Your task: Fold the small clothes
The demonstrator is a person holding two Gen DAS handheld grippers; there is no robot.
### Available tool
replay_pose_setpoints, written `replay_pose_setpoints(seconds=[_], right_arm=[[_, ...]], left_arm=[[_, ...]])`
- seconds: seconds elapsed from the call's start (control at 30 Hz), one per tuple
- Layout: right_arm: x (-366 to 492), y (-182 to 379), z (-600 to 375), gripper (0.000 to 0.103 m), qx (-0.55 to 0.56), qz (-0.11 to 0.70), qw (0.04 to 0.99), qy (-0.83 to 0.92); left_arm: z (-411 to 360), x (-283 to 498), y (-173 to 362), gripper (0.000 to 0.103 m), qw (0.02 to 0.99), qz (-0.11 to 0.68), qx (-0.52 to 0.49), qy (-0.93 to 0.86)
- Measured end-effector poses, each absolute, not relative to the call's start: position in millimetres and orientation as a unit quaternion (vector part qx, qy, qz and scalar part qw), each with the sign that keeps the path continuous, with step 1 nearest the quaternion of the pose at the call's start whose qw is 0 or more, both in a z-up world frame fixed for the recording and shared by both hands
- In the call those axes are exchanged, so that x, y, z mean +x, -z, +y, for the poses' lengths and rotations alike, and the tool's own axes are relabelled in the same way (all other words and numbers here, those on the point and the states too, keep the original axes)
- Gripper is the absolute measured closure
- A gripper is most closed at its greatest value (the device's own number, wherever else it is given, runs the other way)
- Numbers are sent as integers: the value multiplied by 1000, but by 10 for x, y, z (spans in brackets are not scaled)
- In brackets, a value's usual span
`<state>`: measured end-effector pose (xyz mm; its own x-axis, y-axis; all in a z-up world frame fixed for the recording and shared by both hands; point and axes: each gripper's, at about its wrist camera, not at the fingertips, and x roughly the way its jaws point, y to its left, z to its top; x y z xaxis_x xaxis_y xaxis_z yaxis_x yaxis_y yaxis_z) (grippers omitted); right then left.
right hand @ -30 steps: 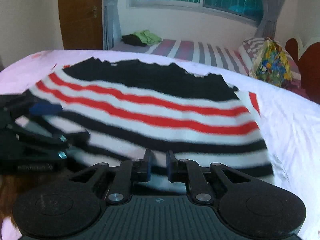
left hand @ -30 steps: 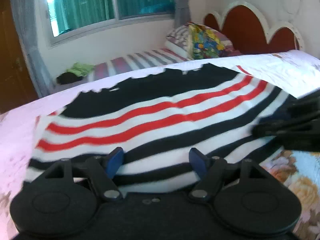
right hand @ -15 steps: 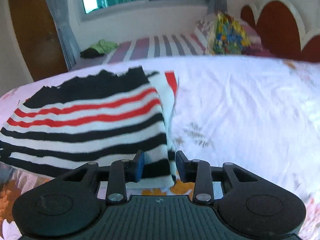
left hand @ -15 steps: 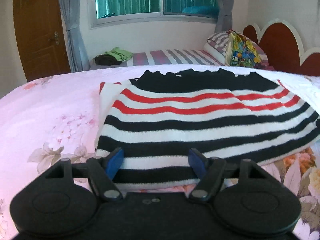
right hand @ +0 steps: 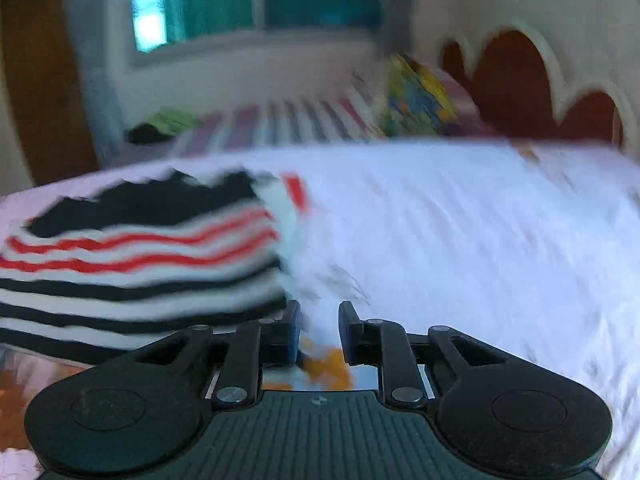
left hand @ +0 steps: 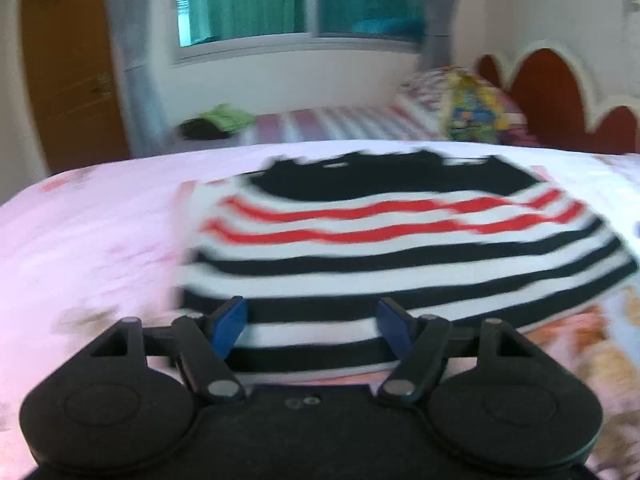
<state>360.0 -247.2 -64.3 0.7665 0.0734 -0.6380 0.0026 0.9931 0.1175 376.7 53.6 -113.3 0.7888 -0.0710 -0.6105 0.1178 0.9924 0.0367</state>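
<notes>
A folded sweater (left hand: 400, 248) with black, white and red stripes lies flat on the floral bedspread (left hand: 92, 240). My left gripper (left hand: 312, 322) hovers over its near hem, fingers wide apart and open, nothing pinched between them. In the right wrist view the sweater (right hand: 140, 264) fills the left side. My right gripper (right hand: 320, 314) hangs just off the sweater's near right corner, above the white bedspread (right hand: 460, 248). Its jaws are closing with a narrow gap and only bedspread shows between them. Both views are motion-blurred.
Beyond the bed stands a second bed with a striped sheet (left hand: 340, 124), dark and green clothes (left hand: 216, 122) on it and colourful pillows (left hand: 476, 108). A red scalloped headboard (left hand: 556, 96) is at the right, a wooden door (left hand: 72, 72) at the left.
My right gripper has let go of the sweater's hem and moved off past its right edge. The left gripper stayed open and drew back a little from the sweater.
</notes>
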Motion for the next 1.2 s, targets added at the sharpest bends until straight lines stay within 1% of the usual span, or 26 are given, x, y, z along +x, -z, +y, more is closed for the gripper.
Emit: replay_pose_setpoints(seconds=[0.13,0.23,0.3,0.4,0.47,0.53,0.57,0.67,0.7,0.77,0.8,0.87,0.93,1.03,1.07,1.1,1.13,1.2], right_arm=[[3724,781,-1818,83,30,368,925,-90],[3728,939,-1635,83,8,392,915,-89],[3657,982,-1768,83,2,392,917,-77],[3588,1010,-2199,83,9,396,918,-19],[3568,1009,-2413,83,38,404,913,-38],[3593,956,-2304,83,5,409,912,-36],[3592,921,-2242,83,-3,403,915,-32],[3590,848,-2054,83,21,387,919,-71],[3600,850,-1945,83,11,381,921,-77],[3696,958,-1797,83,0,402,912,-78],[3742,1011,-1771,83,1,408,910,-74],[3819,926,-1769,83,11,399,914,-77],[3920,805,-1815,83,26,369,926,-80],[4246,730,-1806,83,40,360,929,-79],[4336,747,-1806,83,41,361,928,-80],[4427,815,-1784,83,27,375,924,-75],[4542,949,-1780,83,9,408,911,-62],[4585,984,-1818,82,0,406,911,-70]], left_arm=[[-104,3859,1183,32,935,333,28,114],[-322,3905,1306,31,931,343,56,115],[-220,3886,1349,30,932,338,64,109],[224,3831,1372,29,936,339,57,77],[585,3781,1396,29,938,340,32,53],[754,3775,1363,29,939,339,11,52],[741,3780,1318,31,939,340,11,43],[618,3804,1158,31,949,311,40,30],[604,3853,1147,31,949,312,44,25],[644,4014,1233,31,937,348,31,13],[680,4054,1300,29,931,363,27,15],[689,4088,1205,30,938,346,22,19],[719,4127,1109,30,950,312,22,20],[767,4416,1105,30,945,325,17,14],[796,4500,1140,30,944,330,13,12],[831,4576,1204,28,940,341,13,5],[883,4628,1267,27,937,349,9,9],[958,4622,1256,27,937,349,0,19]])
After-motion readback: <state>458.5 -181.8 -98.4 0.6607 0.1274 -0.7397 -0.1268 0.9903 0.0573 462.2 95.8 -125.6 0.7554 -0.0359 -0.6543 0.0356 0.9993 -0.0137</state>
